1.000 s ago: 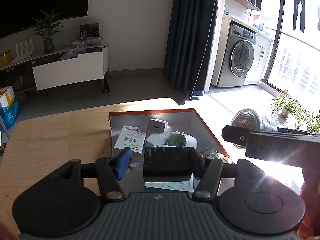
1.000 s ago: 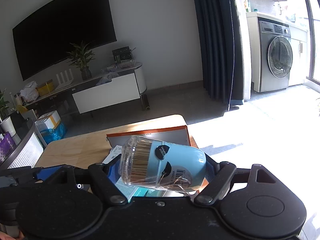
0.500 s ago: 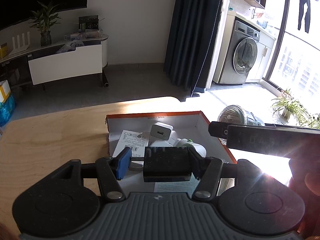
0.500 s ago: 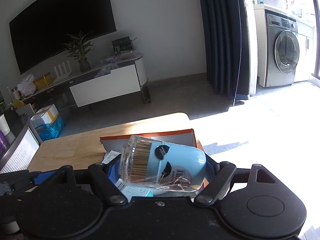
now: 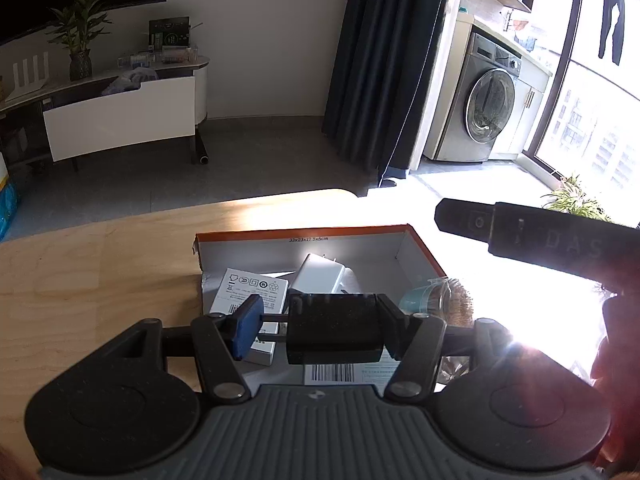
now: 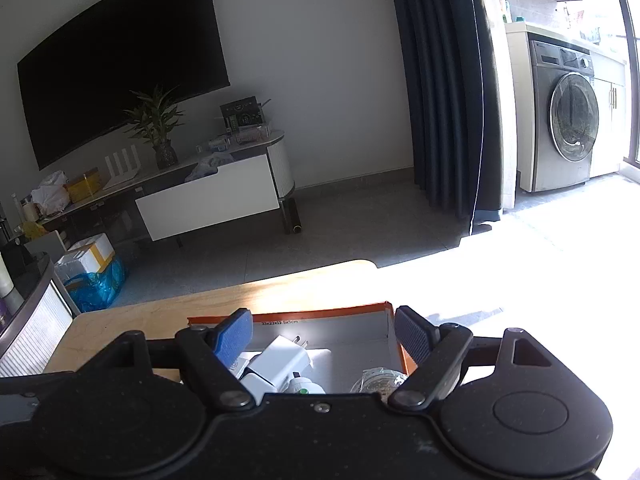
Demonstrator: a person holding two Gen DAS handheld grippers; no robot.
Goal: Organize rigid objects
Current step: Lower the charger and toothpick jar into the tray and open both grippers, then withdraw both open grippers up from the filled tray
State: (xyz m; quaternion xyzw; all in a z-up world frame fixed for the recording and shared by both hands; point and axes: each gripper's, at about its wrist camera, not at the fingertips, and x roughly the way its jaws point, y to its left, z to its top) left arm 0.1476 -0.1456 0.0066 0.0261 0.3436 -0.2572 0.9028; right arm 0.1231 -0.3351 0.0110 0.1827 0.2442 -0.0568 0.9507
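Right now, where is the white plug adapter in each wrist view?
Left wrist: white plug adapter mid-frame, inside the orange-edged box, just above the black block in the left gripper.
Right wrist: low centre, between the open right gripper's fingers.
Shared landmark: washing machine.

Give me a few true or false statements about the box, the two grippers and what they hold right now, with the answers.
1. The left gripper grips a black block. True.
2. The right gripper holds the toothpick jar. False: its jaws stand open and empty; the toothpick jar lies in the box.
3. The orange-rimmed box sits on a wooden table. True.
4. The box is empty. False: a white charger and a white carton lie inside.
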